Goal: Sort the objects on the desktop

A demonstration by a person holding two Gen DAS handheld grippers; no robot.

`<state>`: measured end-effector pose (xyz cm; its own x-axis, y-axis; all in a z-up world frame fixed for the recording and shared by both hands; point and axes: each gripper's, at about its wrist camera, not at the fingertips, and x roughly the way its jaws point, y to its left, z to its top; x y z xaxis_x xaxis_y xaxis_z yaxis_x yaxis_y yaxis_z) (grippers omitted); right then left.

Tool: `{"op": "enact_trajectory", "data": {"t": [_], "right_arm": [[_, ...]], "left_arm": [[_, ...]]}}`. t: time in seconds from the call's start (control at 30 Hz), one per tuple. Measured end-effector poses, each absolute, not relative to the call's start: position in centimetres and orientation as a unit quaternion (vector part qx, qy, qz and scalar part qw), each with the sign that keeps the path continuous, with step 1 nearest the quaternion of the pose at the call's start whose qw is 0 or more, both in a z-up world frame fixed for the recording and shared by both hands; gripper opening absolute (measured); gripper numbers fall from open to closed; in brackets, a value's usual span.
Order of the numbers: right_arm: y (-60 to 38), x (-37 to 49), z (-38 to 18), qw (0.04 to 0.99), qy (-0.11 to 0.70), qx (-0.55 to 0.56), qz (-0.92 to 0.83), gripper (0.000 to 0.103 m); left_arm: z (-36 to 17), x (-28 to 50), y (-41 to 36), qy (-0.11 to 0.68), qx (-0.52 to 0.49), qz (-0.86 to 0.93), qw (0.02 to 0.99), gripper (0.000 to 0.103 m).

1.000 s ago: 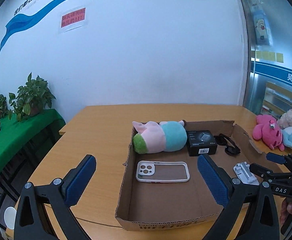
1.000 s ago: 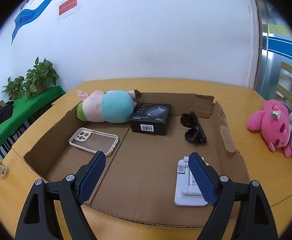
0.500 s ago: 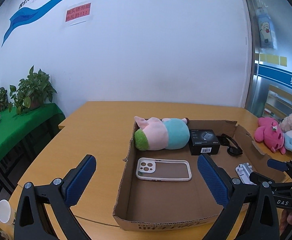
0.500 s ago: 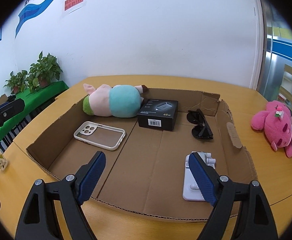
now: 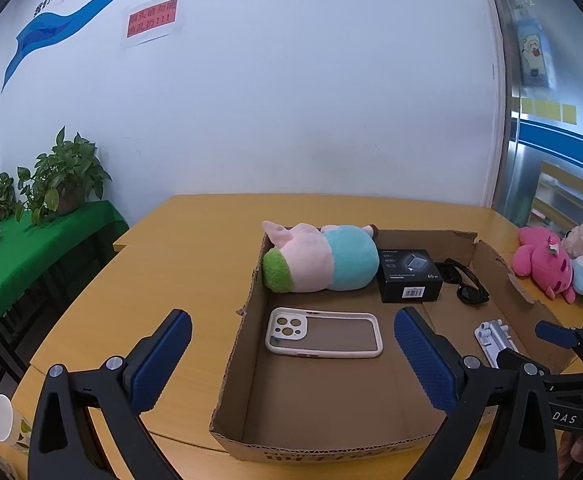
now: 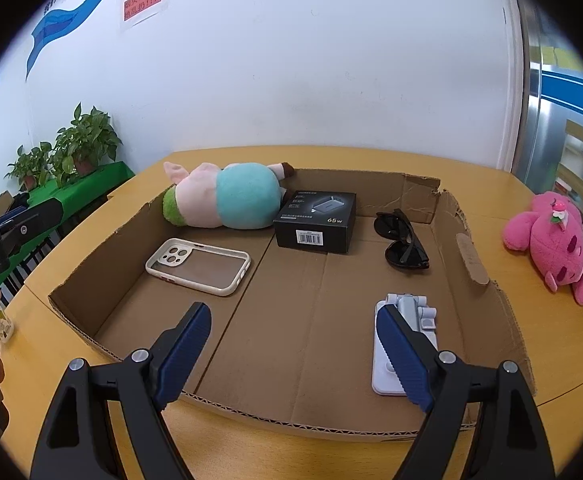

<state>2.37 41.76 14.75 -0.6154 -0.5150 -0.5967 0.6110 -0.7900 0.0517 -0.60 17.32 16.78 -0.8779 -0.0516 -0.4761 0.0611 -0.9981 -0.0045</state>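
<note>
Right now, through my left wrist view, I am holding my left jaws [image 5: 291,354] spread wide with nothing between the blue pads, hovering over the near left wall of the cardboard box [image 5: 233,364] sitting on the tabletop [image 5: 179,248]. Inside the box a phone case [image 5: 323,338] is lying flat just beyond my pads, a plush pig [image 5: 319,258] is resting against the far left corner, a black charger box [image 5: 409,276] is sitting beside it, and sunglasses [image 5: 467,282] are lying to its right. Through my right wrist view, I am keeping my right jaws [image 6: 293,346] released too, gripping nothing, above the box's near edge; my right pad is covering part of a white phone stand [image 6: 405,310] lying on the box floor. Pink plush toys [image 6: 549,240] are sitting outside the box on the tabletop.
</note>
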Motion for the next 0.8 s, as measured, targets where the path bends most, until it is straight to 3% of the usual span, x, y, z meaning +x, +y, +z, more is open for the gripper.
{"op": "enact_trajectory", "data": {"t": [0.8], "right_arm": [[42.8, 0.9, 12.5, 0.298, 0.103, 0.346, -0.884, 0.085]], "left_arm": [[13.2, -3.5, 20.2, -0.012, 0.282, -0.959, -0.008, 0.103]]}}
